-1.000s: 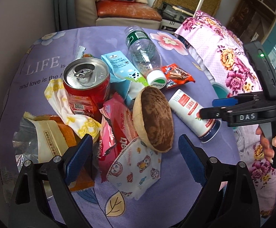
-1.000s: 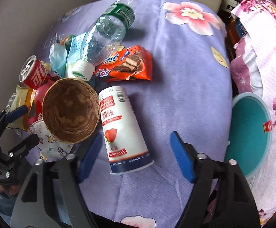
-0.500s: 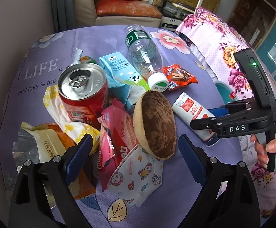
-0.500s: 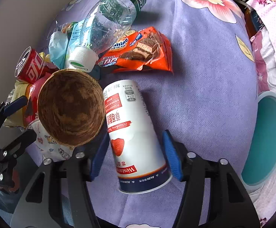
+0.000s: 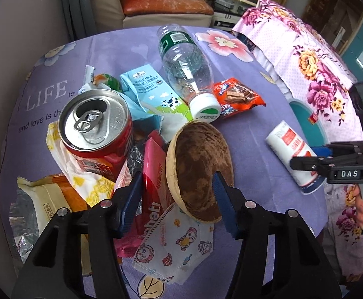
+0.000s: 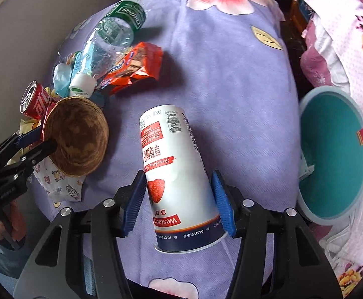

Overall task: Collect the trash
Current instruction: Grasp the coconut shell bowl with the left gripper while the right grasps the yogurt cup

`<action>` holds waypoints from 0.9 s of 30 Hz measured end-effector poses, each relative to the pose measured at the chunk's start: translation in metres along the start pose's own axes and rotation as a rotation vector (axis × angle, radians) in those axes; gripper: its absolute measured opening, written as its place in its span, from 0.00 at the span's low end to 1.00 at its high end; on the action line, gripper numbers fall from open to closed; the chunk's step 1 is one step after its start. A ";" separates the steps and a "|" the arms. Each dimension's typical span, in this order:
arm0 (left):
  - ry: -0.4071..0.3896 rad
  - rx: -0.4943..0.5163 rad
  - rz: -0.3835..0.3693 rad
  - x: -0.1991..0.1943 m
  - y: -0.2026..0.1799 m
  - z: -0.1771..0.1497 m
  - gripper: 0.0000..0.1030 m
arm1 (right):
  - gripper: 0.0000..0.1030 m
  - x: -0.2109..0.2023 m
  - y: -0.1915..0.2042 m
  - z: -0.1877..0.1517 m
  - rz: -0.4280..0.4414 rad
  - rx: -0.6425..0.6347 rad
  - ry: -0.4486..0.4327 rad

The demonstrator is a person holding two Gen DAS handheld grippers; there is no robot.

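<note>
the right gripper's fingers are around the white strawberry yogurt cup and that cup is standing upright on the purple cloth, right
Not quite. The right gripper does have its fingers on either side of the white strawberry yogurt cup, but the cup is lying on its side on the purple flowered cloth, not upright, with its open mouth toward the camera. The right wrist view shows this.
</note>
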State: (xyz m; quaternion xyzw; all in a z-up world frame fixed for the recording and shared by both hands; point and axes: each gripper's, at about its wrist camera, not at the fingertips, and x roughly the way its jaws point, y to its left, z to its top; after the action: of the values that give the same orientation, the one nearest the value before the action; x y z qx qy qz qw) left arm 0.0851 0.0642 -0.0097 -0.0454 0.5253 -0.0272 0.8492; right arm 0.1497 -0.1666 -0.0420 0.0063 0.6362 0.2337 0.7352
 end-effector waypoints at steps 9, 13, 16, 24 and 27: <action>-0.126 0.020 0.014 -0.042 -0.007 0.008 0.37 | 0.50 0.002 -0.012 -0.009 0.026 0.038 -0.015; -0.087 0.063 0.013 -0.030 -0.017 0.013 0.35 | 0.50 0.005 -0.013 -0.012 0.036 0.046 -0.013; 0.003 0.029 0.020 -0.005 -0.008 0.011 0.35 | 0.50 0.005 -0.013 -0.014 0.040 0.043 -0.014; 0.093 0.027 0.015 0.032 -0.008 0.002 0.39 | 0.50 0.007 -0.013 -0.014 0.043 0.038 -0.001; 0.094 0.052 0.024 0.042 -0.017 0.004 0.45 | 0.50 0.008 -0.013 -0.012 0.042 0.035 0.006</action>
State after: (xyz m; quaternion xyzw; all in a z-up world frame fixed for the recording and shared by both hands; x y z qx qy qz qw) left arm 0.1074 0.0434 -0.0431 -0.0158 0.5644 -0.0330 0.8247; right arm 0.1439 -0.1792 -0.0554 0.0315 0.6420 0.2380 0.7282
